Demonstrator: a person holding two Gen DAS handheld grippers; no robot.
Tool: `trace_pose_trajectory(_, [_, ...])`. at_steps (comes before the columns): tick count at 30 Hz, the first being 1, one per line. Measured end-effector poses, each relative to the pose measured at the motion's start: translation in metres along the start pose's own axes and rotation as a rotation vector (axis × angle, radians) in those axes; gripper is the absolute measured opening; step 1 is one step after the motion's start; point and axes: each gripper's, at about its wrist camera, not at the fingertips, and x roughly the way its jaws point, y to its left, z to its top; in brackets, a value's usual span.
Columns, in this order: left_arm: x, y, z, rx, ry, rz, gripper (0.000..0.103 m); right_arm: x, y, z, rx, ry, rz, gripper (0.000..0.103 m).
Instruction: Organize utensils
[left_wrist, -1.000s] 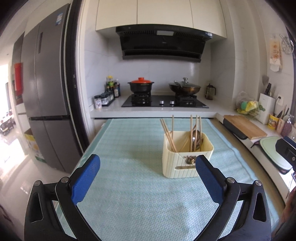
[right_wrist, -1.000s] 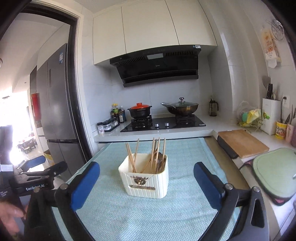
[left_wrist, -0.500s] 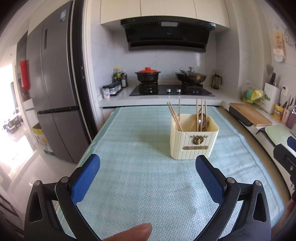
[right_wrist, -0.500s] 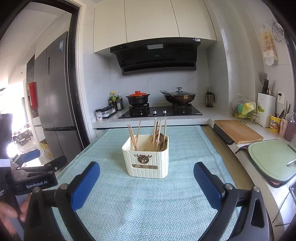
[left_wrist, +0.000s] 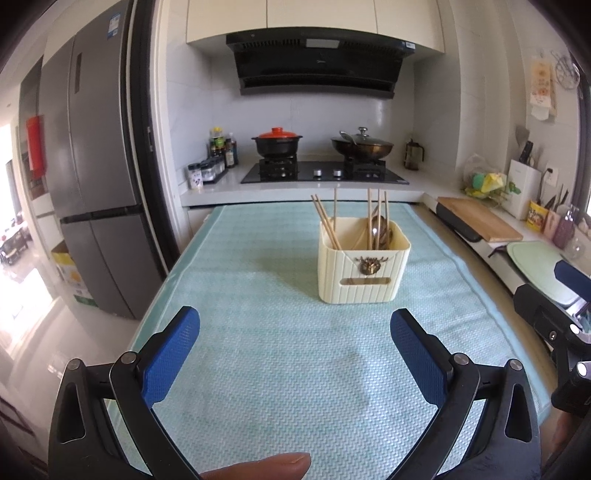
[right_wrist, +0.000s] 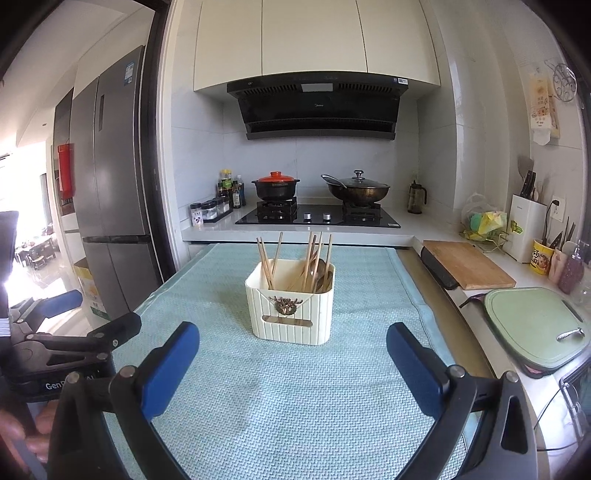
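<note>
Left tool (left_wrist: 294, 341): blue pads spread wide, nothing betw. them; hung low over near part of mat. Holder sat lower & nearer in its view than 1 s ago, so the tool had tipped/eased fwd a bit. A fingertip (left_wrist: 258, 468) showed at bottom edge; absent 1 s ago.
Right tool (right_wrist: 293, 349): also released, pads wide apart, gripping nothing; aimed straight at holder. View had dropped slightly vs 1 s ago, holder a little larger.
Mat (right_wrist: 280, 413): pale teal cloth over the desk; no loose utensils seen on it in either view.
Holder (right_wrist: 291, 315): cream ribbed box w/ metal emblem on front, upright mid-mat, well ahead of both tools, touching neither; same spot on mat as before.
Utensils: chopsticks (right_wrist: 266, 262) stood in left part, more sticks + a spoon (left_wrist: 377, 228) in right part, all inside holder.
Meaning for task: only the tools shifted, contents unchanged. Sticks & spoon lay in holder as task would want; fits either a sorted end state or a mixed lot awaiting re-sort. Can't tell which.
In the way: nothing betw. tools & holder. Sticks leaned at angles and crossed, so prob. awkward to pick singly.
Right side: wood board (right_wrist: 467, 264), green board (right_wrist: 535, 325) on counter, off the mat.
Far: hob (right_wrist: 317, 218) w/ red-lid pot (right_wrist: 275, 186) & wok (right_wrist: 356, 190); fridge (left_wrist: 92, 184) far left.
</note>
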Motion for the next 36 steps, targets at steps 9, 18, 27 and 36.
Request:
trace_pose_trajectory(9, [0.002,0.002,-0.002,0.005,0.005,0.023,0.103,-0.002,0.008,0.003,-0.016,0.006,0.003,0.103])
trace_pose_trajectory(18, [0.005,0.003,-0.004,-0.001,0.016,0.034,0.103,0.000,0.015,0.001,-0.028,0.021,0.013,0.103])
trace_pose_trajectory(27, [-0.001,0.002,-0.003,0.007,0.007,0.031,0.103,-0.003,0.018,0.002,-0.034,0.015,0.015,0.103])
trace_pose_trajectory(36, [-0.005,0.002,-0.002,0.007,0.000,0.031,0.103,-0.007,0.022,0.005,-0.044,0.002,0.014,0.103])
